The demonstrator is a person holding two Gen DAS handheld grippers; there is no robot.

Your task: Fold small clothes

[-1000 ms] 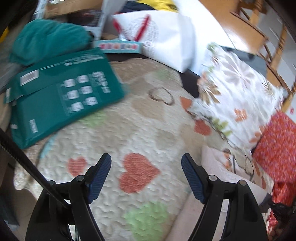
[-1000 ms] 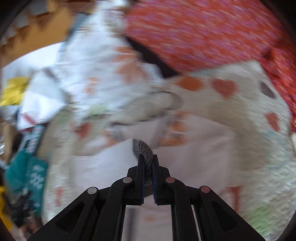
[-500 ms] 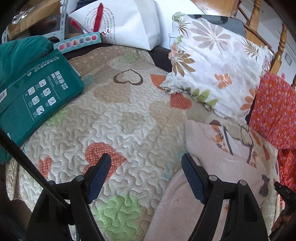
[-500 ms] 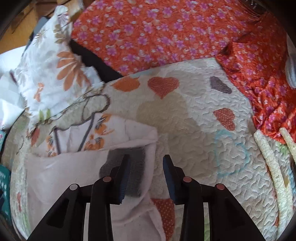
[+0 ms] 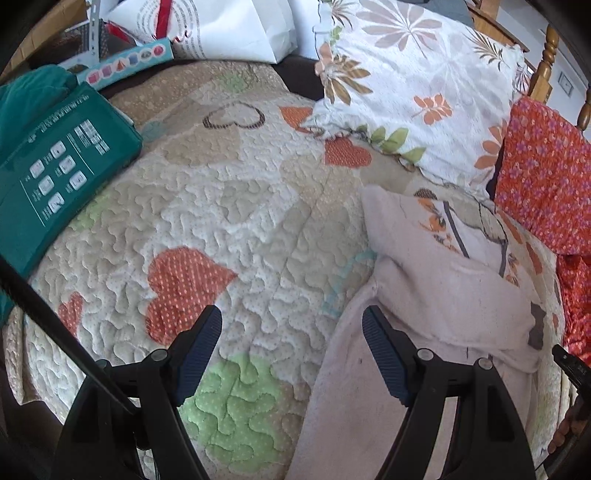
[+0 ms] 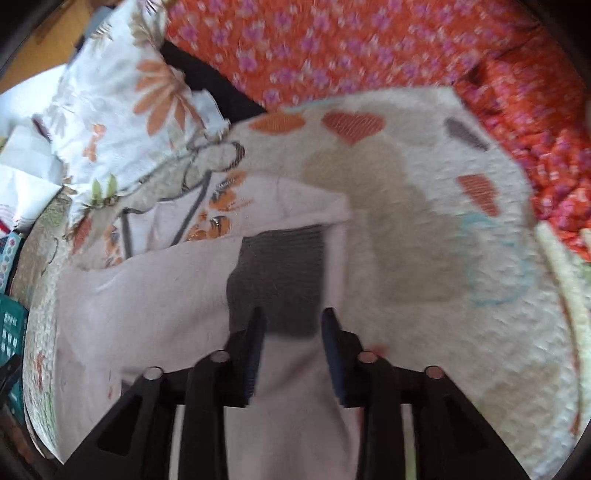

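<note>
A small pale pink garment (image 5: 436, 295) with an orange and grey print lies on the heart-patterned quilt (image 5: 229, 206), partly folded. In the right wrist view the garment (image 6: 147, 295) shows a dark grey ribbed cuff (image 6: 280, 273) lying flat on it. My left gripper (image 5: 291, 332) is open and empty above the quilt, its right finger over the garment's left edge. My right gripper (image 6: 293, 332) is open just above the grey cuff and holds nothing. This view is blurred.
A floral pillow (image 5: 417, 81) and an orange flowered cloth (image 5: 543, 173) lie at the far side. A green package (image 5: 55, 170), teal fabric (image 5: 26, 96) and a white bag (image 5: 221, 26) sit at the left and back.
My right gripper was shut on the grey cuff; it opened, let the cuff drop onto the garment and drew back a little. My left gripper swung right toward the garment, staying open.
</note>
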